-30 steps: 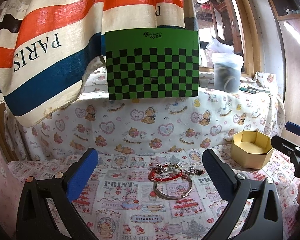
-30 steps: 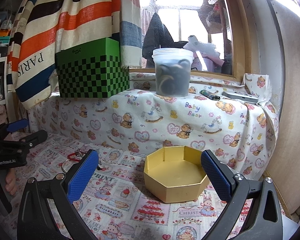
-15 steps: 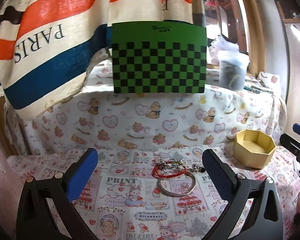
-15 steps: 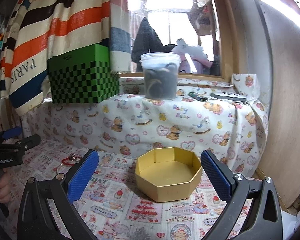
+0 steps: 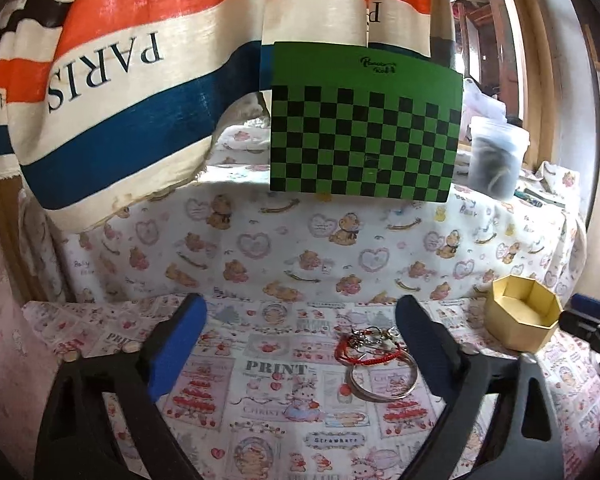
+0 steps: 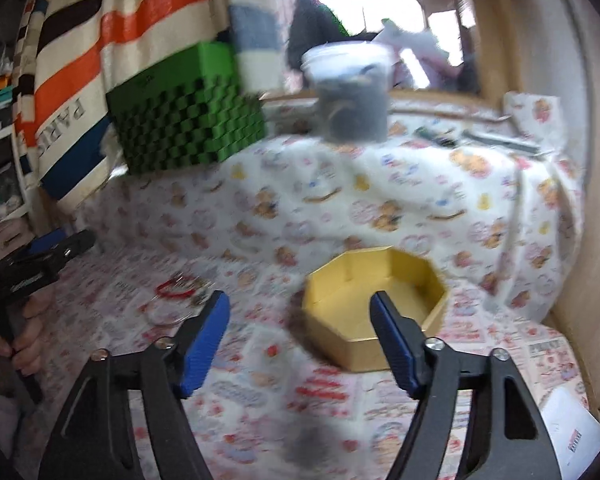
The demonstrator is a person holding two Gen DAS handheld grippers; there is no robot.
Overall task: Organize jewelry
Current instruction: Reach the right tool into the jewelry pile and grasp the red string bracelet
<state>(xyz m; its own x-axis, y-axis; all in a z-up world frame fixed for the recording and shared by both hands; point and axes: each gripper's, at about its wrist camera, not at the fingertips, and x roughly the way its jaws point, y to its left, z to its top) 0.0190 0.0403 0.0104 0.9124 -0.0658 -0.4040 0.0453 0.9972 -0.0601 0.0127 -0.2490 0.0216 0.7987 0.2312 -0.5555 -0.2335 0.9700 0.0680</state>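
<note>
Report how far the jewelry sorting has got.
Nothing looks sorted yet: the yellow octagonal box appears empty. Nothing is in hand either; the left gripper and right gripper are both open and hold nothing. All of it remains: the red cord bracelet, silver bangle and small metal pieces lie clustered on the cloth, left of the box.

We see a worktop (image 5: 260, 412) draped in soft, matt printed cotton cloth, and on it a smooth, shiny metal bangle (image 5: 382, 380) beside a red woven cord bracelet (image 5: 366, 354). At 3 o'clock from these sits a matt yellow cardboard box (image 5: 522, 322). Behind, at 12 o'clock, hang a coarse-woven striped curtain (image 5: 140, 80) and a translucent plastic tub (image 5: 496, 156), while each hand-held gripper (image 5: 300, 344) shows matt black plastic with blue ribbed pads (image 5: 176, 344).
</note>
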